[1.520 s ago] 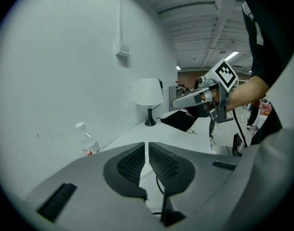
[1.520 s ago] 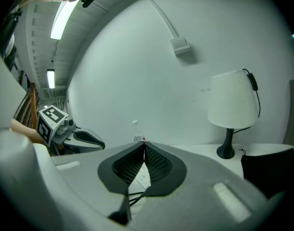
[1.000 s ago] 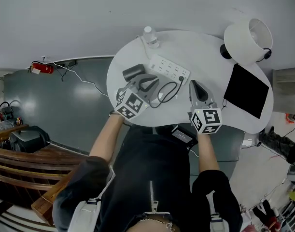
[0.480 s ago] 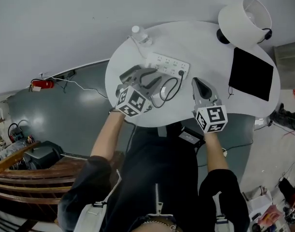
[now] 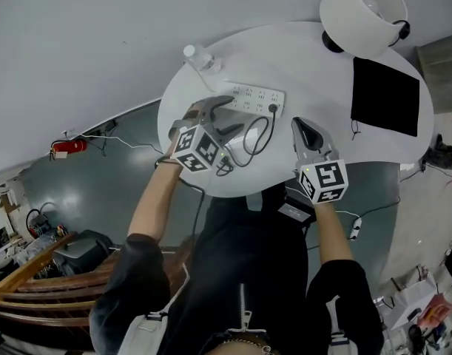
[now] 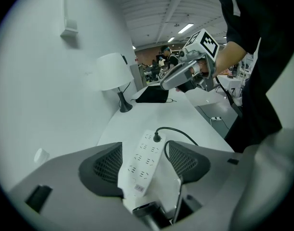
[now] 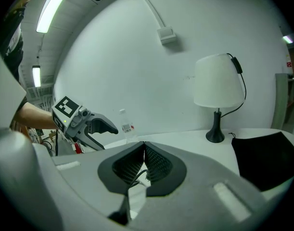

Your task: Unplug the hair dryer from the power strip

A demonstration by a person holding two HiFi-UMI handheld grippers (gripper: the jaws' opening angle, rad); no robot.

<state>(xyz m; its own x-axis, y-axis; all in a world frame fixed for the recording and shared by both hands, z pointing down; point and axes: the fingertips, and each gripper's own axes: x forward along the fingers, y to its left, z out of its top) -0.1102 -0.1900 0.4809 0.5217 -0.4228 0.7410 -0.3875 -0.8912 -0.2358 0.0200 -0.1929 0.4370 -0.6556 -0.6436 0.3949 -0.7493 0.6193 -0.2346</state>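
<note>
In the head view the power strip (image 5: 254,99) lay toward the far side of the round white surface (image 5: 314,65), its long axis running left to right, with the black plug (image 5: 272,109) seated in its right end and the cable (image 5: 257,135) looping back toward the person. The left hand-held gripper (image 5: 229,115) sat at the strip's left end. It covered most of the hair dryer, which I could not make out clearly here. The right hand-held gripper (image 5: 299,124) hovered just right of and nearer than the plug, pointing roughly toward the lamp (image 5: 359,13). Of the two it looked slightly nearer the plug. In the left gripper view the jaws stood spread, having just been opening. The strip ran lengthwise away through the gap between them, its near end between the pads but not pressed by either. The plug stood at the far right corner. A dark round part (image 6: 146,209) low between the jaws was probably the hair dryer, resting on the surface. In the right gripper view the jaws were pressed together with nothing pinched. A loop of cable showed below them on the surface, and the strip was hidden behind the jaws. The plug therefore lay forward and to the left of this gripper, which would probably have to open and swing left to reach it.
</note>
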